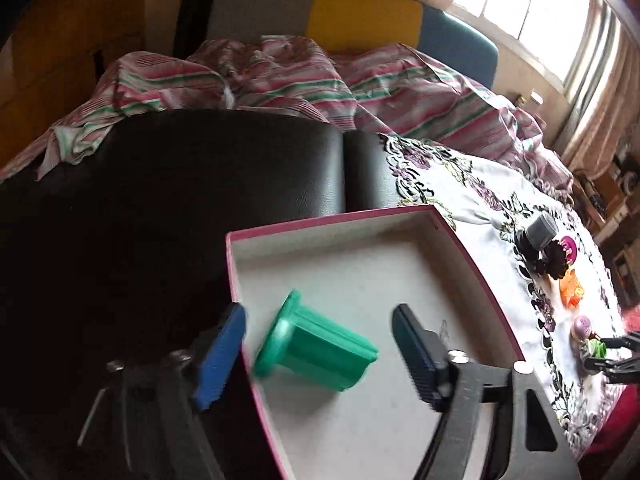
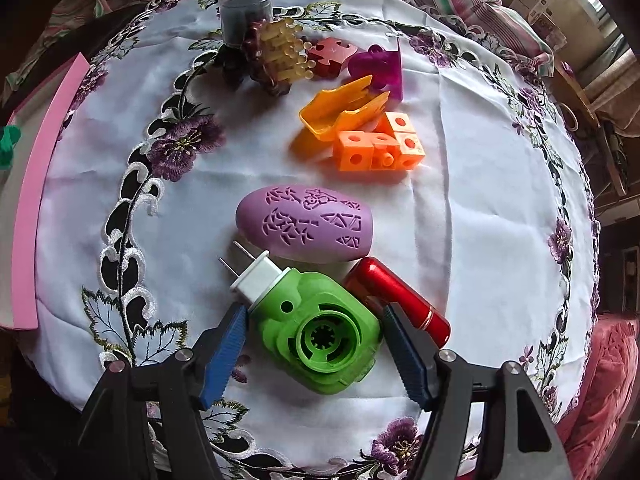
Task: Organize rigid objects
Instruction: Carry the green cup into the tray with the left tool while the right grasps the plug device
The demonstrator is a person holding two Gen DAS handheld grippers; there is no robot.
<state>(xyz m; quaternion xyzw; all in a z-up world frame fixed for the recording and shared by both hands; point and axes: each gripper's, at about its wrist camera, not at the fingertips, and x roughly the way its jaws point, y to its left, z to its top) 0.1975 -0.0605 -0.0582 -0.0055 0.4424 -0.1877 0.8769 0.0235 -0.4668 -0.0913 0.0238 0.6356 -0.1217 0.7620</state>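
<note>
1. Your right gripper (image 2: 312,356) points steeply down at the near edge of the embroidered tablecloth (image 2: 480,208). Its jaws are part open around the green plug-in device (image 2: 320,340). The pads flank its body, with slim gaps visible on both sides, so I judge it's not clamped yet.
2. Handling: it's hard moulded plastic, looks light and stiff, and the curved sides may be a bit slick. Grip across the wide green body, not the white plug end (image 2: 256,280), whose metal prongs stick out toward the cloth's left side.
3. Watch the red metal tube (image 2: 396,296): it's touching or just beside the device by your right finger. It's smooth and round, so it will probably roll if nudged.
4. Just beyond is the purple perforated egg-shaped shell (image 2: 306,222), close to the plug. It looks rigid and will be awkward to pinch along its length.
5. Further toward the cloth's centre are the orange cubes (image 2: 380,148) and the yellow-orange clip piece (image 2: 344,112). At the far edge is a cluster with a grey cylinder (image 2: 244,12).
6. Your left gripper (image 1: 320,344) is wide open over the pink-rimmed box (image 1: 472,264) and holds nothing. The green flanged cup (image 1: 316,344) is between the fingers, tilted and blurred, not touching either pad. I can't tell if it has settled on the box floor.
7. The box sits off the cloth's left edge, so that's your drop spot.
</note>
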